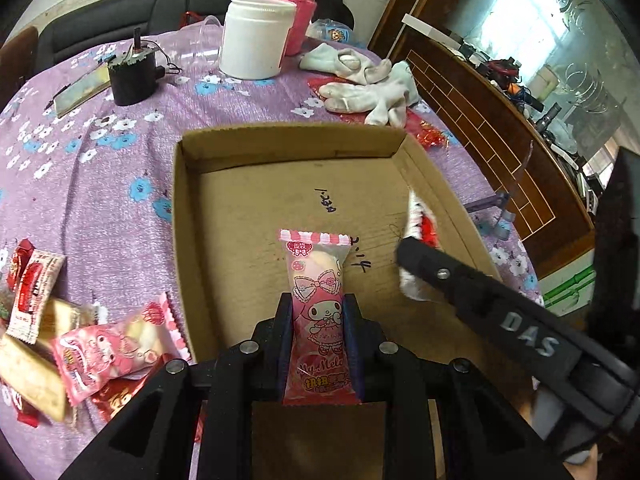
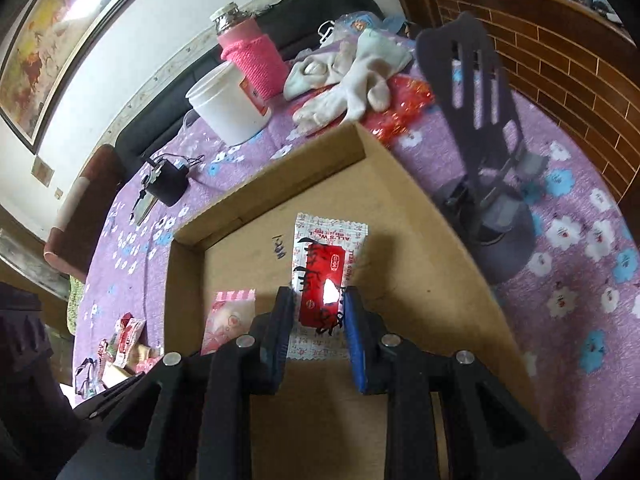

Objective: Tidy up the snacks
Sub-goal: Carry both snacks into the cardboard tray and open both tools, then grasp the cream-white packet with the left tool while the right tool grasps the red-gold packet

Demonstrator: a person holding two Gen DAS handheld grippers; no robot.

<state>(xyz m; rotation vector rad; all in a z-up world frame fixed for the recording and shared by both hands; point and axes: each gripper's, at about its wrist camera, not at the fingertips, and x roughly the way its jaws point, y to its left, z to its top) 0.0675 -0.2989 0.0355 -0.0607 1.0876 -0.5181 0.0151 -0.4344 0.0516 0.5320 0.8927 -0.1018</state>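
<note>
My left gripper (image 1: 318, 304) is shut on a pink cartoon-print snack packet (image 1: 318, 320) and holds it upright over the floor of a shallow cardboard box (image 1: 288, 140). My right gripper (image 2: 318, 296) is shut on a white packet with a red label (image 2: 326, 264), also above the box (image 2: 280, 168). In the left wrist view the right gripper (image 1: 412, 256) reaches in from the right with that packet (image 1: 416, 216) near the box's right wall. The pink packet (image 2: 230, 320) shows to the left in the right wrist view. Several loose snacks (image 1: 52, 340) lie on the cloth left of the box.
The round table has a purple floral cloth (image 1: 100, 184). Behind the box stand a white jar (image 1: 256, 36), a pink knit-covered bottle (image 1: 298, 4), white socks (image 1: 360, 84) and a small black device (image 1: 132, 76). A dark phone stand (image 2: 480, 120) is right of the box.
</note>
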